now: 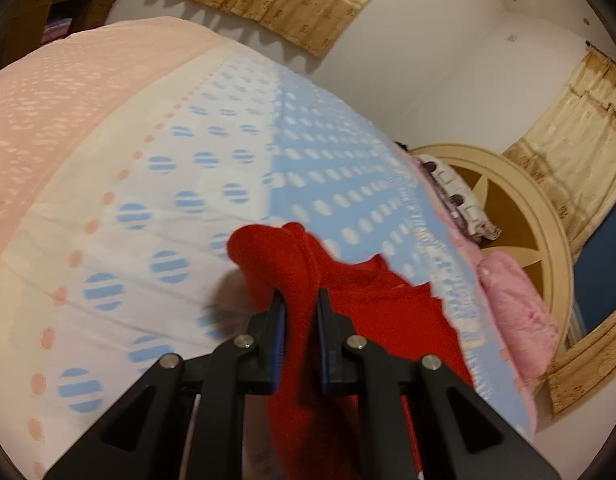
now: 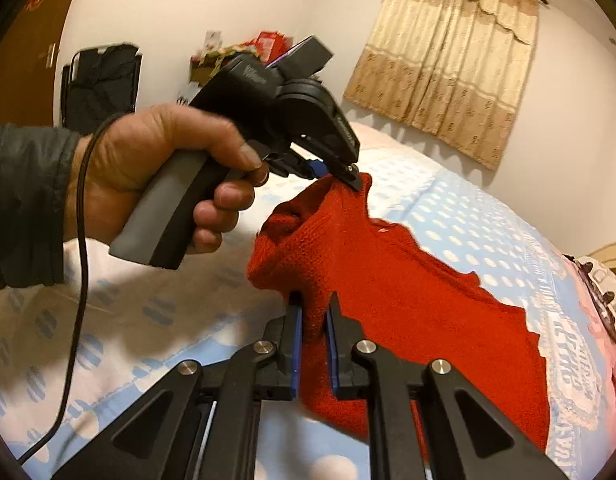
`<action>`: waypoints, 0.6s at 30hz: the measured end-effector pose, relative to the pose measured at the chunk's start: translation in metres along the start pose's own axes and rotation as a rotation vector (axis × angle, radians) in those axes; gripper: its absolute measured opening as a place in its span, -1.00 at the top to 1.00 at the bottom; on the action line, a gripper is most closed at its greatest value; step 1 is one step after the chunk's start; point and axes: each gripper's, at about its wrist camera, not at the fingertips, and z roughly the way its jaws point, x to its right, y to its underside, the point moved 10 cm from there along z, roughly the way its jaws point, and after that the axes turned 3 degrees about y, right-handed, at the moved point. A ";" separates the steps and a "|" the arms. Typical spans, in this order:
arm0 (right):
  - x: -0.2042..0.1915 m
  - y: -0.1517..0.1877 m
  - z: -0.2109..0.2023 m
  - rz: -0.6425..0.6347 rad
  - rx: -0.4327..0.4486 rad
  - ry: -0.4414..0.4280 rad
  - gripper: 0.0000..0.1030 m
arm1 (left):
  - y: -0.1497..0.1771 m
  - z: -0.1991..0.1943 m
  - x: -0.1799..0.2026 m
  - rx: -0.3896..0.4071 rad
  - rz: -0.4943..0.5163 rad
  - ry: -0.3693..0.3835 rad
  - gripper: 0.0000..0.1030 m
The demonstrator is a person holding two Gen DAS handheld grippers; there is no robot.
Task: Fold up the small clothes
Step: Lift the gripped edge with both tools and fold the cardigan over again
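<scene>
As far as I can judge: the red knit garment (image 2: pixel 396 296) is soft, light and floppy, so it sags between the holds.
Where it is: lifted at one end, the rest lying on the dotted bedspread (image 1: pixel 156 184).
Best hold: edges or corners.
Left gripper (image 2: pixel 354 180): closed on an upper edge of the knit.
Right gripper (image 2: pixel 314 304): narrowly parted, clamping a fold of the knit.
</scene>
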 end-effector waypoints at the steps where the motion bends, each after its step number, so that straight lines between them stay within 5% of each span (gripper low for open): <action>1: 0.005 0.001 -0.003 0.016 0.004 0.001 0.81 | -0.001 0.001 0.005 0.004 -0.005 0.012 0.73; 18: 0.094 0.032 -0.026 0.255 0.014 0.038 0.82 | -0.006 0.057 0.104 -0.014 0.100 0.087 0.74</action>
